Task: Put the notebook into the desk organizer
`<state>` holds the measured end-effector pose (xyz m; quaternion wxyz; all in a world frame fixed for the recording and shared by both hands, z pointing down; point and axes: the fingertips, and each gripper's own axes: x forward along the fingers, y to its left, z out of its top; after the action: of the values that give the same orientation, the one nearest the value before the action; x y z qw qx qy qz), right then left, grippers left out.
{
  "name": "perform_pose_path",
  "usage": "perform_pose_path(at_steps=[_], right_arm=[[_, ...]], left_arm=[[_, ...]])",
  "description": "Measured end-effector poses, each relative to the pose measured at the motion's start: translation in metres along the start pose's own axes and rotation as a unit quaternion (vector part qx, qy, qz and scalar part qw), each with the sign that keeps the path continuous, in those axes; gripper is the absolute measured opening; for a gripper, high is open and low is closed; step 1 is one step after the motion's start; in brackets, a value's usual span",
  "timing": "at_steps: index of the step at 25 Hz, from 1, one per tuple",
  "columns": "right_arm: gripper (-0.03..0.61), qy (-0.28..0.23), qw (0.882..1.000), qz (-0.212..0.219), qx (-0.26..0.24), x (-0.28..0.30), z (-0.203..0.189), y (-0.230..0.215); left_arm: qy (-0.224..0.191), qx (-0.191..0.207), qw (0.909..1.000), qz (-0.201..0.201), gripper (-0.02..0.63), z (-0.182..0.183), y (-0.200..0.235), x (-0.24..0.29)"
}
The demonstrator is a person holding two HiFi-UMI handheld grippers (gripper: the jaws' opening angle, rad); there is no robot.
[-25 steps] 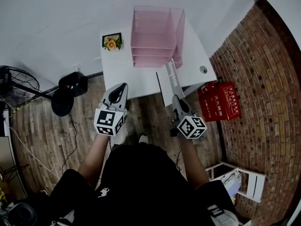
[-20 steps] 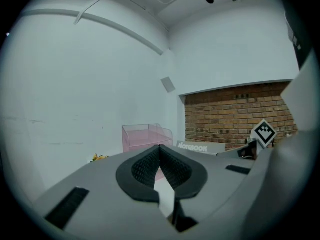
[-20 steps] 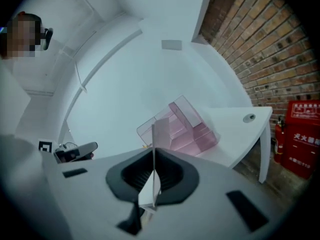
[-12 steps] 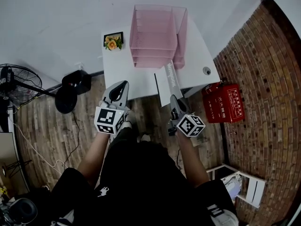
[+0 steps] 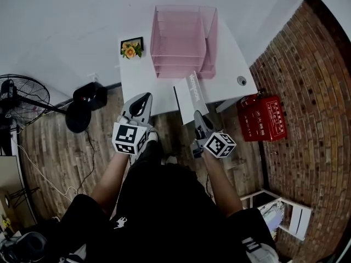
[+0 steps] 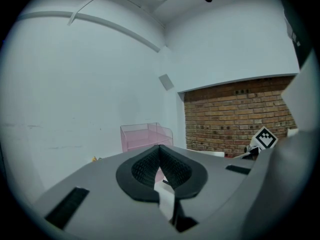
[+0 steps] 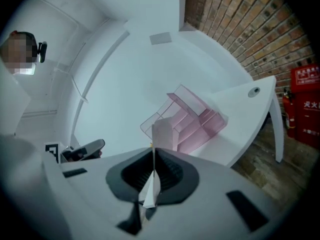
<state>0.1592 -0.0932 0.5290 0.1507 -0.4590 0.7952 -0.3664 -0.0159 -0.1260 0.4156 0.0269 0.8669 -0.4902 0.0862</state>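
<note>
A thin white notebook stands on edge above the near edge of the white desk, and my right gripper is shut on its lower end. In the right gripper view the notebook rises from between the jaws toward the pink desk organizer. That pink organizer with its stacked shelves sits at the back of the desk, against the wall. My left gripper hovers at the desk's near left edge, jaws shut with nothing in them. In the left gripper view the organizer shows past the jaws.
A small framed flower picture stands left of the organizer. A red box sits on the floor right of the desk, by the brick wall. A black fan and a dark bin stand at left on the wooden floor.
My right gripper has shifted left and slightly forward with the notebook, which now leans more toward the organizer. The left gripper has barely moved.
</note>
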Motion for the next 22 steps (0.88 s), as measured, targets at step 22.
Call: perform_pose_path(at_steps=[22], right_arm=[[0.011,-0.05,0.985,0.008,0.165,0.053,-0.006,-0.022]], left_arm=[[0.047,-0.005,0.998,-0.043,0.002,-0.034,0.028,0.048]])
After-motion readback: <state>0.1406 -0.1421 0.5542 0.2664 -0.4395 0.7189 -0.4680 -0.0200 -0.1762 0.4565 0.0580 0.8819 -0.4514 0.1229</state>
